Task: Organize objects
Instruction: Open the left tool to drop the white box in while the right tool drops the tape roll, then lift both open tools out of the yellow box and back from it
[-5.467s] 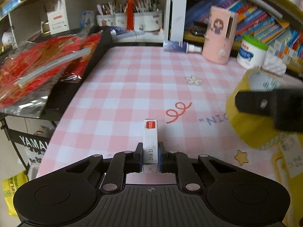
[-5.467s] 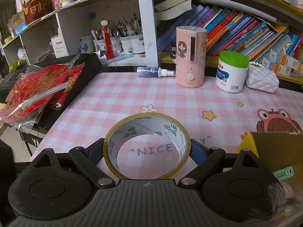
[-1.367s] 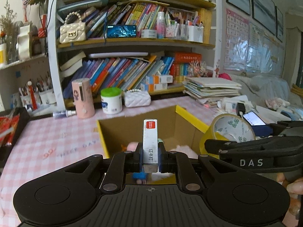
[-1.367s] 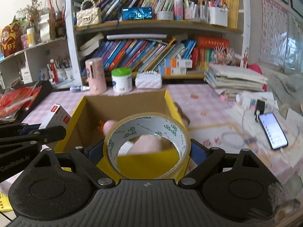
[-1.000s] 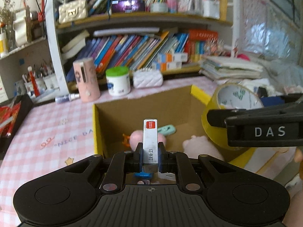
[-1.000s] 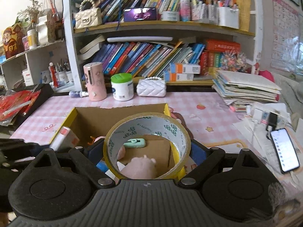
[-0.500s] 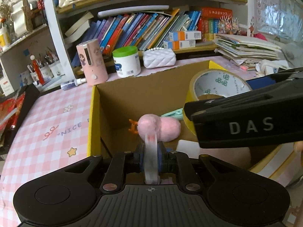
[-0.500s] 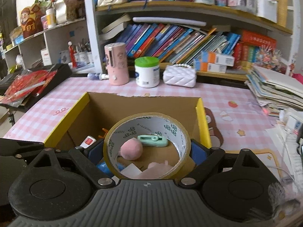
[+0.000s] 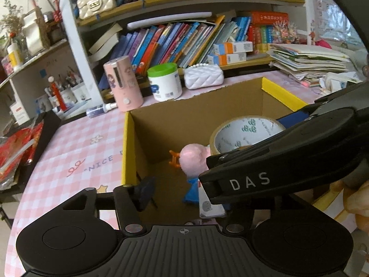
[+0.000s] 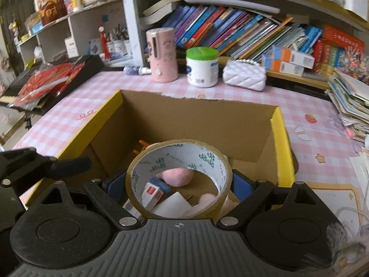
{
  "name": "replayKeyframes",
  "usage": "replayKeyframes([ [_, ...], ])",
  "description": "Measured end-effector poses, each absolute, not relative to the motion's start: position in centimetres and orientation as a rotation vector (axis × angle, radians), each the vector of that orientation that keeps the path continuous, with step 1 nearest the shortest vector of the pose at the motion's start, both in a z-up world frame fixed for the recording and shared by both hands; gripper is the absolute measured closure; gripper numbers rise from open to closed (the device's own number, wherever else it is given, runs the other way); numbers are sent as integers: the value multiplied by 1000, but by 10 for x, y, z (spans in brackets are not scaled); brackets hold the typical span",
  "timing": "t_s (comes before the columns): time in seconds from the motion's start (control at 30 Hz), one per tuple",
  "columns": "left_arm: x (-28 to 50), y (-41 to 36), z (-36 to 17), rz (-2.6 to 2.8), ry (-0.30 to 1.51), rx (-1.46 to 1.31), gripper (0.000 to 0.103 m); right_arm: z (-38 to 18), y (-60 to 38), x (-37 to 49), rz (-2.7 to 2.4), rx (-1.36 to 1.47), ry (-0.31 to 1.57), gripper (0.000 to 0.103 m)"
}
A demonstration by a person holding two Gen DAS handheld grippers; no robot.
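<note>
Already the staple box (image 10: 152,192) lies inside the cardboard box (image 10: 196,117), dropped by the left tongs (image 9: 182,198), whose jaws have just been opening and stand empty. Right tongs (image 10: 178,184) clamp the tape roll (image 10: 178,159) above it, unreleased.

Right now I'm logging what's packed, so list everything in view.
Cardboard box: one, brown with yellow rim, on pink checked table.
Tape roll: one, tan, over box.
Staple box: one, white and red, inside box.
Plush toy: one, pink, inside box.
Humidifier: one, pink, behind box.
Jar: one, white, green lid.
Purse: one, white.
Left hand-held gripper: open, empty.
Right hand-held gripper: holds tape roll.
</note>
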State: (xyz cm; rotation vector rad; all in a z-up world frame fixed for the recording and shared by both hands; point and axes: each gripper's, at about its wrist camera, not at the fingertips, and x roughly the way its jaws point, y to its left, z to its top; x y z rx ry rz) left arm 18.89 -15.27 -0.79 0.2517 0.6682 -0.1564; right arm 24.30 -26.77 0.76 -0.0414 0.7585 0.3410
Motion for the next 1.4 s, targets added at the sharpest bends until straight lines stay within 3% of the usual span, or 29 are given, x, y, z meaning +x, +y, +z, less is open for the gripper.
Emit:
replayKeyframes([
  [0.13, 186, -150, -6, -155, 661, 236, 38, 6, -267, 246, 337, -28, 778, 11],
  [0.2, 182, -150, -4, -147, 645, 231, 27, 7, -268, 246, 333, -15, 781, 11],
  [0.57, 145, -140, 19, -147, 539, 198, 6, 24, -273, 215, 266, 51, 700, 8],
  [1.4, 46, -65, 20, -29, 575, 62, 1, 35, -220, 78, 103, 1, 573, 0],
])
